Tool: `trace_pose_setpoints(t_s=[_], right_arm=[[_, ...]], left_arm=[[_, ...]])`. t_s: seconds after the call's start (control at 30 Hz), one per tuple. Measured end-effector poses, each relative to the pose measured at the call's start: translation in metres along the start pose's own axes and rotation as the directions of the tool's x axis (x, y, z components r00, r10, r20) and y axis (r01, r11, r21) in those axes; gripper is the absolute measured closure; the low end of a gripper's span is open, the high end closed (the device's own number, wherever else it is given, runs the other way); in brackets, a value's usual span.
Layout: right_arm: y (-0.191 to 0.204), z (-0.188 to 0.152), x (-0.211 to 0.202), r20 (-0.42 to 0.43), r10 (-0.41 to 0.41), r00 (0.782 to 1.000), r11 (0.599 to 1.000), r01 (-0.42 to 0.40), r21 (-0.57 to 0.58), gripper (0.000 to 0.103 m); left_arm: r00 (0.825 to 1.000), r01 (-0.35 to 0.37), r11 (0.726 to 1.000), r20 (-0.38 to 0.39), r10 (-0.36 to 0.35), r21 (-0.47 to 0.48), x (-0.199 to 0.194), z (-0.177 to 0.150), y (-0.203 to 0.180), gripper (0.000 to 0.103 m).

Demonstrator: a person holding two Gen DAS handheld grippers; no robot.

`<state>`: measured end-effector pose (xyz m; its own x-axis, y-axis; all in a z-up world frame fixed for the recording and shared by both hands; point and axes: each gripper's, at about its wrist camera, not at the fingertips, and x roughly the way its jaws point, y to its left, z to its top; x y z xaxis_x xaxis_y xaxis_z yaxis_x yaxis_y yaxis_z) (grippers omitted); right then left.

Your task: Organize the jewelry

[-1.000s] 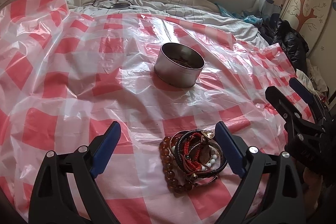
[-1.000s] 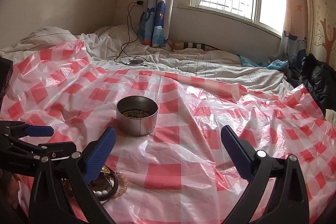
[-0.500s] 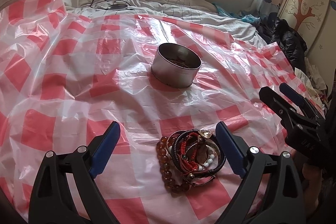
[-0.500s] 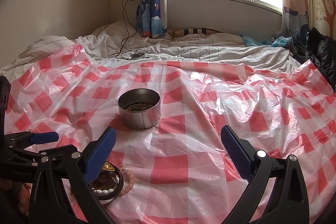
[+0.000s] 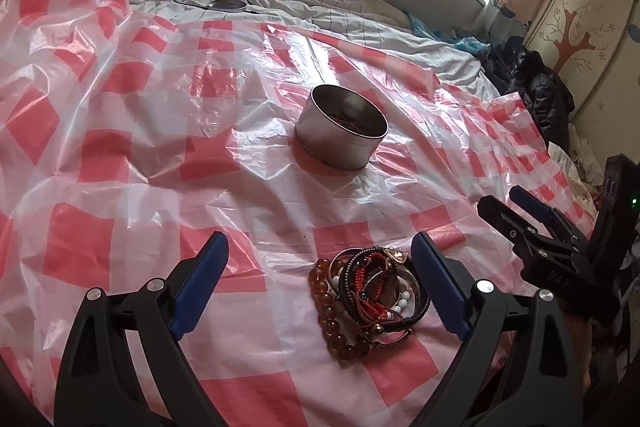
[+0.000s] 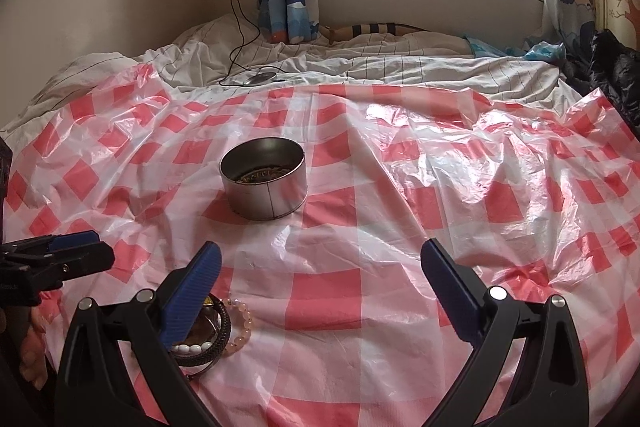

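A pile of bracelets (image 5: 370, 297) lies on the red-and-white checked plastic sheet (image 5: 160, 147): amber beads, red and black cords, white beads. It also shows in the right wrist view (image 6: 216, 331), partly behind my right gripper's left finger. A round metal tin (image 5: 340, 133) with some jewelry inside stands further back, also in the right wrist view (image 6: 264, 183). My left gripper (image 5: 320, 279) is open and empty, with the pile just inside its right finger. My right gripper (image 6: 320, 287) is open and empty, to the right of the pile.
The sheet covers a bed with rumpled white bedding (image 6: 360, 63) behind. A charger cable and a round pad (image 6: 260, 78) lie on the bedding. Dark clothing (image 5: 540, 87) is piled at the right, by a wardrobe.
Both grippers have drawn back a little and tilted. The right gripper's view has swung down and left, so the tin sits more central. The jewelry and tin have not moved.
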<state>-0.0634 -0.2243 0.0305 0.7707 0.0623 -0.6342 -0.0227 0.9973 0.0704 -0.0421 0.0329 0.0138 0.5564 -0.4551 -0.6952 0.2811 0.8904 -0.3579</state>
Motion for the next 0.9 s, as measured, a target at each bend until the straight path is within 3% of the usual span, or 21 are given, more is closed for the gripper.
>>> trace_pose_setpoints(t_s=[0.33,0.43,0.57,0.7,0.77,0.87,0.9], right_arm=[[-0.009,-0.002,0.007,-0.057,0.044,0.997,0.998,-0.041,0.053,0.007],[-0.012,-0.002,0.008,-0.061,0.039,0.997,0.997,-0.035,0.072,0.007],[-0.021,-0.002,0.007,-0.054,0.070,0.996,0.990,-0.063,0.126,0.007],[-0.023,-0.001,0.005,-0.047,0.092,0.995,0.986,-0.084,0.146,0.007],[-0.022,-0.001,0.004,-0.044,0.099,0.994,0.985,-0.092,0.143,0.007],[-0.021,0.001,0.004,-0.041,0.107,0.993,0.985,-0.100,0.138,0.007],[-0.021,0.001,0.004,-0.039,0.110,0.993,0.985,-0.103,0.139,0.007]], left_arm=[[0.997,-0.031,0.993,-0.070,0.039,0.114,0.023,-0.011,-0.020,0.014],[0.999,-0.020,0.985,-0.031,0.026,0.169,0.020,-0.012,-0.033,0.014],[0.994,-0.107,0.921,0.037,0.100,0.375,0.019,-0.023,-0.068,0.014],[0.992,-0.129,0.868,0.068,0.109,0.479,0.024,-0.030,-0.088,0.015],[0.992,-0.128,0.861,0.069,0.107,0.493,0.026,-0.031,-0.092,0.021],[0.994,-0.105,0.871,0.017,0.110,0.480,0.039,-0.030,-0.089,0.048],[0.993,-0.101,0.877,-0.009,0.119,0.469,0.045,-0.030,-0.086,0.066]])
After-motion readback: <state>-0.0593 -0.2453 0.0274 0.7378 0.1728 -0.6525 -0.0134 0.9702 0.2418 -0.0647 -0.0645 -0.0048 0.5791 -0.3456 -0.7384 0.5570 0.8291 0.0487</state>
